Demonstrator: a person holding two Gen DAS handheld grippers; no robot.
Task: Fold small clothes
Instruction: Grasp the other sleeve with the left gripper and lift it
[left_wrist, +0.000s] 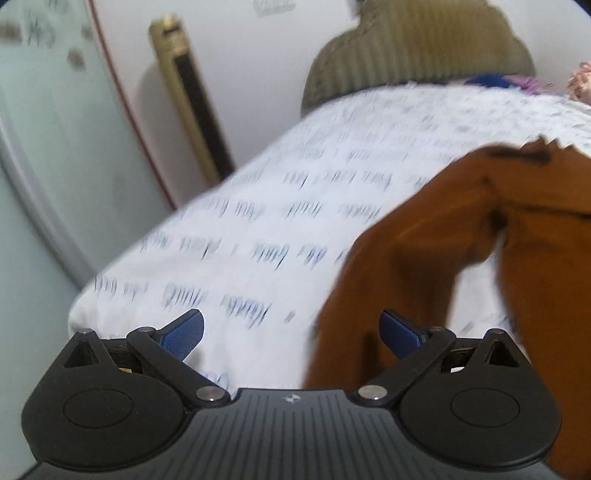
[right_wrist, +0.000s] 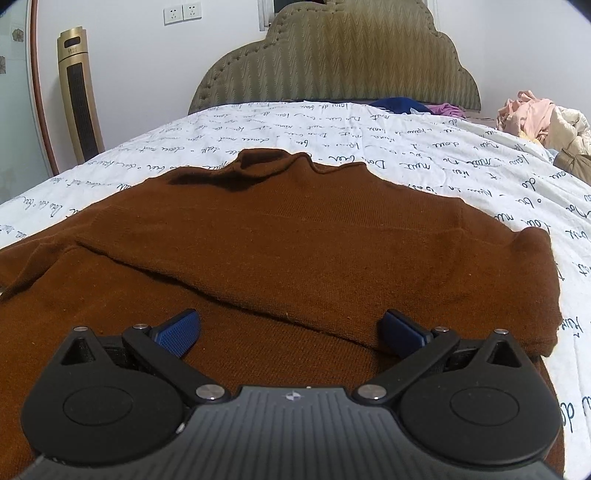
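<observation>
The rust-brown knitted sweater (right_wrist: 280, 236) lies spread on the white bedsheet printed with dark script (right_wrist: 406, 155), filling the middle and lower part of the right wrist view, its collar toward the upper centre and one sleeve folded across the body in a diagonal band. The right gripper (right_wrist: 291, 334) hangs just above that folded sleeve at the bottom of the frame, its blue-padded fingers (right_wrist: 177, 332) spread wide with nothing between them, so the sleeve fold on this side looks finished and let go. Over in the left wrist view, the left gripper (left_wrist: 291, 334) is just as wide and empty, hovering above bare sheet at lower centre, with the sweater bunched and rumpled along the right of the frame. Judging by that, the other sleeve is the next job: the left fingers would need to reach the loose cuff, pinch it and carry it across the body. The left view is badly smeared, so the cuff itself cannot be picked out, and the sweater's lower hem is hidden behind both gripper bodies. A quilted olive headboard (right_wrist: 332, 59) stands at the top.
</observation>
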